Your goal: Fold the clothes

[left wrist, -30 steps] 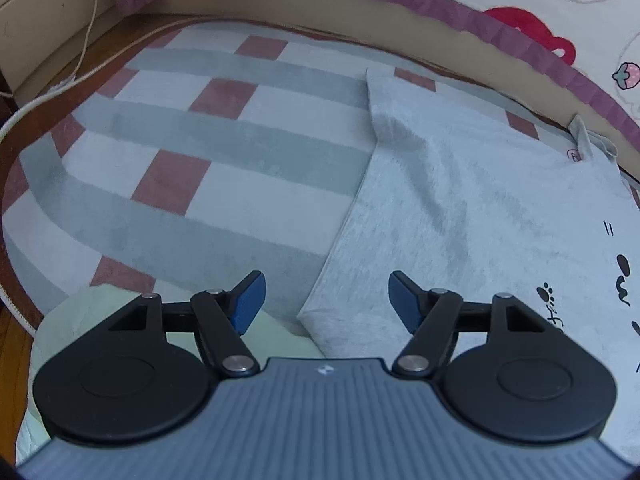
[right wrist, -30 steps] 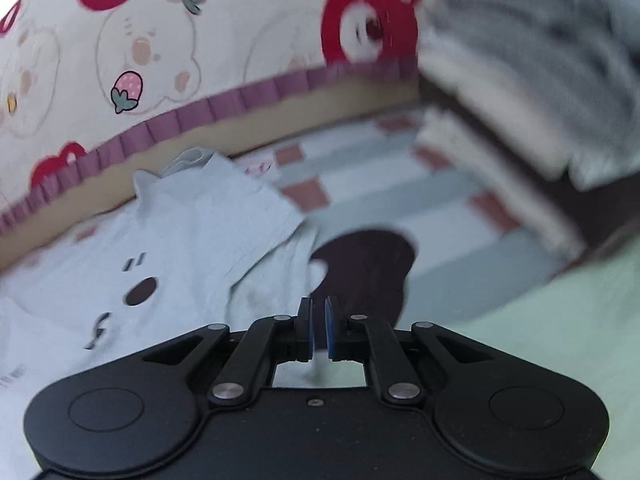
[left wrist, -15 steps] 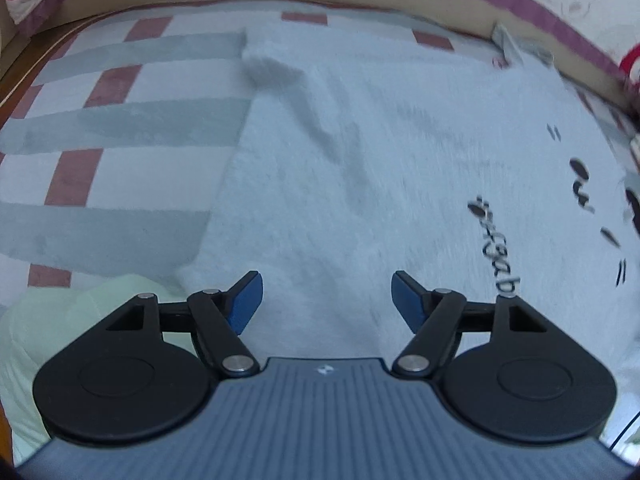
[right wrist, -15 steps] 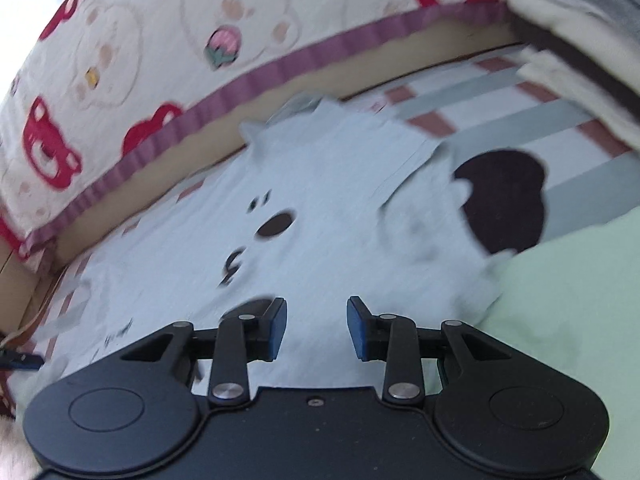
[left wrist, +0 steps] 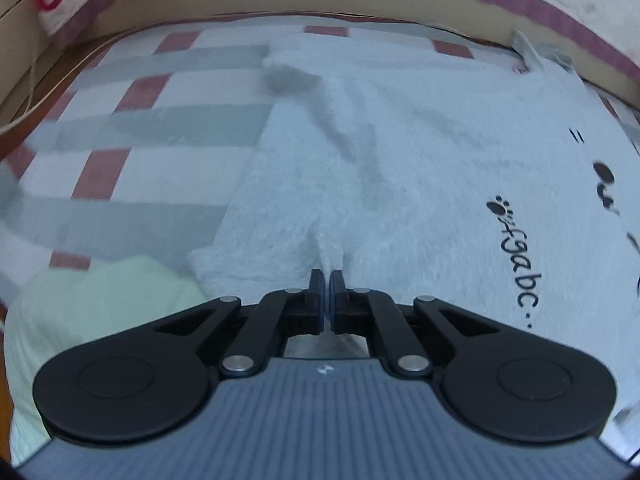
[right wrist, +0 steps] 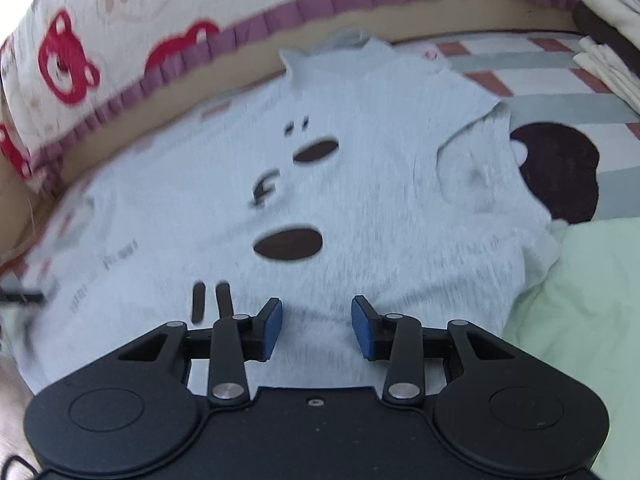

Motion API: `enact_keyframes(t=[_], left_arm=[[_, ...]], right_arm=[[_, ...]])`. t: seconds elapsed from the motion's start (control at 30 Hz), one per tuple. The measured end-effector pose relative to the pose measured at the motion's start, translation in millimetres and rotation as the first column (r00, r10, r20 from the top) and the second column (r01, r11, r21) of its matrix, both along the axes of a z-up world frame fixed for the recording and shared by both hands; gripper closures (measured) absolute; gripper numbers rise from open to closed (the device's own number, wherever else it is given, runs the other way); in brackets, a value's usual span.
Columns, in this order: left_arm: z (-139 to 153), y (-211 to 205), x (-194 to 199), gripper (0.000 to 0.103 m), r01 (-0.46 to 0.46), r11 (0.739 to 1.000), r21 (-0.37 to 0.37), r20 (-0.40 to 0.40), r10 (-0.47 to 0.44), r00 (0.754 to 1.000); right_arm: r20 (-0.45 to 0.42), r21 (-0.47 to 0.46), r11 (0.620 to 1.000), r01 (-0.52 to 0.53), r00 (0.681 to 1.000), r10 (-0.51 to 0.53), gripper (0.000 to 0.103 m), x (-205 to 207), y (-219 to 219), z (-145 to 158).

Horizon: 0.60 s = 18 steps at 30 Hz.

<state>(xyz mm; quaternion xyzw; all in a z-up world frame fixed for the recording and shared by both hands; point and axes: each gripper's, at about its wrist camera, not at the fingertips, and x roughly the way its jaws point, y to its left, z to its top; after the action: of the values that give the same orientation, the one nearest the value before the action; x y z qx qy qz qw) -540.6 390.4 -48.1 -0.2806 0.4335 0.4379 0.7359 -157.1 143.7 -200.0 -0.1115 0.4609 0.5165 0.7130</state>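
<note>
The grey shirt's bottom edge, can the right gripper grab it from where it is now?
Probably yes. The right gripper hangs right over the grey shirt near its hem, jaws opening, with nothing between them and the fabric.

Left gripper (left wrist: 327, 276) angled down, jaws pinched together – right gripper (right wrist: 317, 312) angled down, jaws opening

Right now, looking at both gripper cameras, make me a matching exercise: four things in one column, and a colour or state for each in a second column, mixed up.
Things:
1. left gripper
2. right gripper
3. fluffy pale grey T-shirt
4. soft quilt at the near edge

States or colours:
A. pale green
B. jaws apart and opening, over the cloth with nothing pinched
C. spread flat, dark bear-face print up
D. shut on a small fold of cloth

Pairs: 1-D, 2-B, 3-C, 4-A
</note>
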Motion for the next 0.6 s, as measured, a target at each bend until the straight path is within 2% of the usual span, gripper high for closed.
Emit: enact_keyframes(t=[0.1,0.2,0.23,0.27,0.33,0.4,0.43,0.47,0.5,0.6], left_arm=[[-1,4,-7,0.092,-0.059,0.998,-0.011,-0.049,0.058,0.997],[-4,8,-14,0.067,-0.073,0.995,-0.073,0.006,0.074,0.997],[-4,10,-15,0.051,-0.081,0.993,-0.091,0.015,0.083,0.996],[-3,11,-16,0.044,-0.089,0.99,-0.108,0.023,0.092,0.995],[-2,13,-18,0.044,-0.116,0.984,-0.133,0.034,0.122,0.992],[-4,15,-20,0.048,-0.14,0.981,-0.137,0.035,0.146,0.989],[-5,16,-21,0.067,-0.15,0.979,-0.139,0.037,0.156,0.987],[-7,16,-22,0.093,-0.16,0.977,-0.139,0.03,0.166,0.986],[-7,14,-23,0.102,-0.165,0.978,-0.132,0.026,0.169,0.985],[2,7,-27,0.102,-0.157,0.985,-0.071,0.06,0.161,0.985]], right_arm=[[0.069,-0.036,0.999,-0.029,0.997,0.031,0.059,-8,10,3],[0.08,-0.005,1.0,-0.004,0.997,0.005,0.059,-9,25,14],[0.059,0.013,1.0,0.01,0.998,-0.011,0.059,-8,30,18],[0.035,0.03,0.999,0.025,0.999,-0.026,0.059,-8,36,22],[0.01,0.055,0.998,0.037,0.999,-0.037,0.059,-10,45,29],[0.03,0.062,0.998,0.023,0.999,-0.025,0.059,-18,53,36],[0.039,0.059,0.998,0.012,0.999,-0.014,0.059,-21,56,39],[0.046,0.055,0.998,0.0,0.999,-0.002,0.059,-25,58,41],[0.054,0.052,0.999,-0.012,0.999,0.009,0.059,-29,60,43],[0.064,0.04,0.999,-0.02,0.998,0.017,0.059,-29,57,47]])
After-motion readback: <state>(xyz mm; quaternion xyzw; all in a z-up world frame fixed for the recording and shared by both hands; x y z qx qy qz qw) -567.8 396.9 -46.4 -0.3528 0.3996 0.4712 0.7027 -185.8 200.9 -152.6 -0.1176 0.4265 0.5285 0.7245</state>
